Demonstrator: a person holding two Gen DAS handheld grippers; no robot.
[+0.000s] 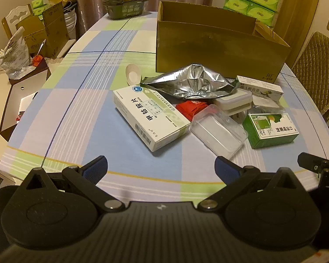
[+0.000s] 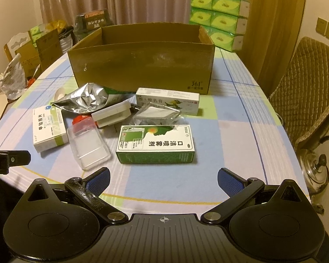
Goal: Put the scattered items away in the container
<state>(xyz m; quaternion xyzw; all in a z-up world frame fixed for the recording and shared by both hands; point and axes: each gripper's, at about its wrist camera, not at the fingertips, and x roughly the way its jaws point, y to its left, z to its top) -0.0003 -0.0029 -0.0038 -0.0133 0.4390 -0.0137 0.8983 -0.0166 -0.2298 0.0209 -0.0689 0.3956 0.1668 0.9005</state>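
**Nothing boxed yet: the whole pile waits on the table**

From the left wrist view, the left claw (image 1: pixel 161 167) stands spread wide over the checked tablecloth with nothing between its blue ribbed pads. Ahead lies the clutter, all on the table (image 1: pixel 76 92) and none visibly in the cardboard box (image 1: pixel 219 50), whose inside is hidden from here. Nearest is a white medicine carton (image 1: pixel 150 118), stiff and rectangular, touching a clear plastic tray (image 1: pixel 218 130), thin and glossy. Behind them sit a crumpled silver foil pouch (image 1: pixel 193 82), a red packet (image 1: pixel 192 108), a white lidded case (image 1: pixel 233 100) and a green carton (image 1: pixel 272 130).

From the right wrist view, the right claw (image 2: pixel 163 182) is likewise spread and empty. The green carton (image 2: pixel 156 143) lies flat just ahead of it, a likely first pick, being rigid and square-edged. A long white tube box (image 2: pixel 167 100) rests close to the cardboard box (image 2: pixel 142 65), with a crinkly transparent bag (image 2: pixel 155 114) in front of it. The foil pouch and bag look limp and slippery, so harder to pinch. Judging by this, the tidying has not begun; every item remains to be moved.
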